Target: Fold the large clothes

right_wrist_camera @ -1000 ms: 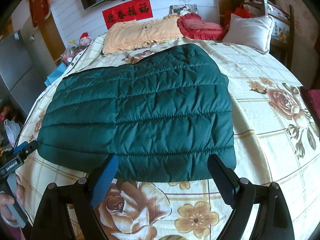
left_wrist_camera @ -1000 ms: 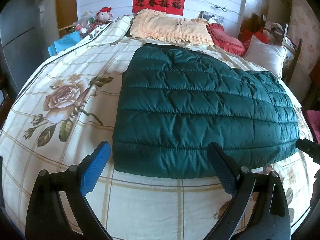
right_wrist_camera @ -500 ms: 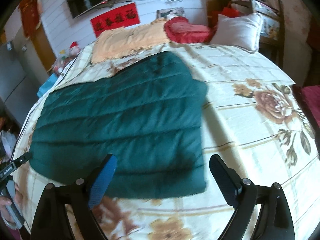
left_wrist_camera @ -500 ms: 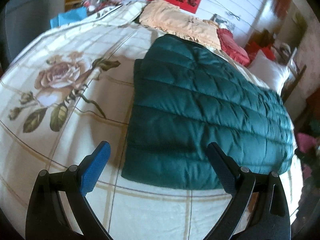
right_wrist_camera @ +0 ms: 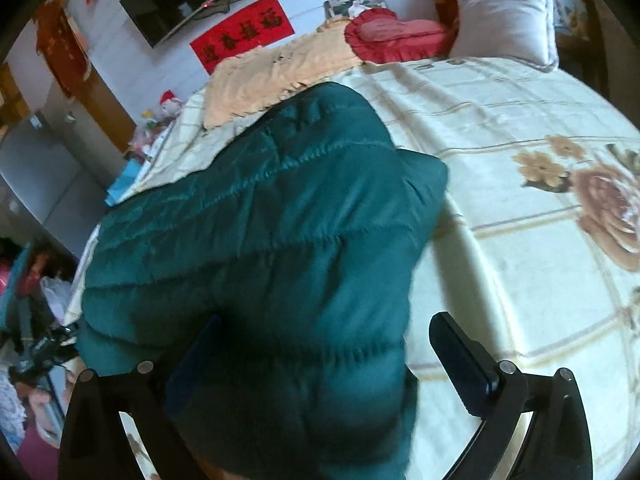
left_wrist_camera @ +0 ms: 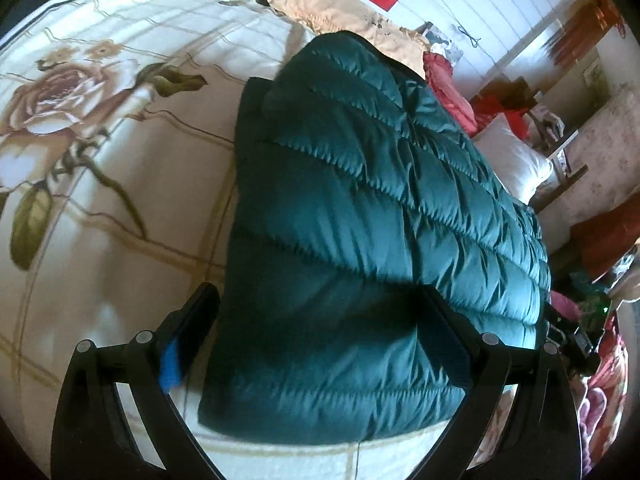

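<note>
A dark green quilted jacket [left_wrist_camera: 360, 220] lies folded flat on the floral bedsheet [left_wrist_camera: 100, 160]. My left gripper [left_wrist_camera: 320, 296] is open and low over its near left corner. The left finger [left_wrist_camera: 196, 320] is beside the jacket's edge and the right finger [left_wrist_camera: 444, 328] is above the padding. In the right wrist view the same jacket [right_wrist_camera: 260, 232] fills the middle. My right gripper [right_wrist_camera: 326, 322] has its jaws opening wide, with the jacket's near right corner between them and the pads not pressing on it.
A peach blanket [right_wrist_camera: 272, 72], a red heart cushion [right_wrist_camera: 392, 36] and a white pillow [right_wrist_camera: 504, 20] lie at the head of the bed. A red banner [right_wrist_camera: 244, 40] hangs on the wall. Bare sheet [right_wrist_camera: 520, 240] stretches right of the jacket.
Both grippers have come down and closer to the jacket's near corners, and both views have rolled. The jacket's hem now lies between each pair of fingers.
</note>
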A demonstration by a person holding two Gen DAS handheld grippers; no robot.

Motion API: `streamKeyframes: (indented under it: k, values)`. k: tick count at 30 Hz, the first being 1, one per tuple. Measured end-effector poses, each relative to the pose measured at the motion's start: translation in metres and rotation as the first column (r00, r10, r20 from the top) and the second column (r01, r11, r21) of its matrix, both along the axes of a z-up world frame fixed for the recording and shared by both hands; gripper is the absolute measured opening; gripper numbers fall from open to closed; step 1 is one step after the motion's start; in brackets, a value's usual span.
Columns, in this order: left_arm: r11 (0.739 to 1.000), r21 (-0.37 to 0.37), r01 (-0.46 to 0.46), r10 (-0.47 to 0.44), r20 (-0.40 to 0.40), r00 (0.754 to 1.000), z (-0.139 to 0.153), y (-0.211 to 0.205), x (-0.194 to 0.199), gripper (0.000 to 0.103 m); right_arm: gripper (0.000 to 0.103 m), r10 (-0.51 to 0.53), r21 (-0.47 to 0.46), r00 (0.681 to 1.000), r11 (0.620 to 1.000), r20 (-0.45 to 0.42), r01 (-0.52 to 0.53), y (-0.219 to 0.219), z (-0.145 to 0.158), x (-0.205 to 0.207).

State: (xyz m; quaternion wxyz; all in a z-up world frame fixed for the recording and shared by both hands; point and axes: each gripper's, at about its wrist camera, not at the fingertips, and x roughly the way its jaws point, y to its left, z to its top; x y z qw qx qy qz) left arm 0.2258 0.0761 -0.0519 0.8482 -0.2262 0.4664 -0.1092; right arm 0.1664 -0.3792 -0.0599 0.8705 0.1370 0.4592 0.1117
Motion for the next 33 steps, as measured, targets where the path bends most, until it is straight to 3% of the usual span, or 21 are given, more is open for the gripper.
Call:
streamKeyframes:
  k: [8,14,19,23,28,33]
  values:
    - [1.000,-0.016,0.006,-0.006,-0.008,1.000,-0.003,-0.006,0.013,0.103,0.103,0.017,0.097,1.000,0.995,-0.026,-0.015,0.013,-0.014,0.016]
    - [1.000,-0.015,0.001,-0.001,-0.015,1.000,-0.004,-0.005,0.014,0.102,0.103,-0.015,0.099,0.999,0.995,-0.029,0.017,0.017,-0.013,0.015]
    - [1.000,0.002,0.017,-0.018,0.030,0.999,0.006,-0.009,0.007,0.077,0.069,-0.029,0.042,0.999,0.999,0.021,0.029,0.031,0.005,0.001]
    - [1.000,0.011,0.020,-0.021,0.066,0.998,0.020,-0.008,-0.005,0.055,0.054,-0.046,0.038,0.998,0.998,0.039,0.044,0.034,0.021,-0.008]
    - [0.999,0.019,0.040,-0.042,0.100,0.994,0.038,-0.009,-0.028,0.049,0.044,-0.027,0.042,0.998,0.999,0.063,0.024,0.041,0.040,-0.026]
    - [0.997,0.006,0.080,-0.081,0.128,0.988,0.053,-0.005,-0.064,0.048,0.042,0.022,0.040,0.996,0.999,0.091,-0.026,0.053,0.061,-0.050]
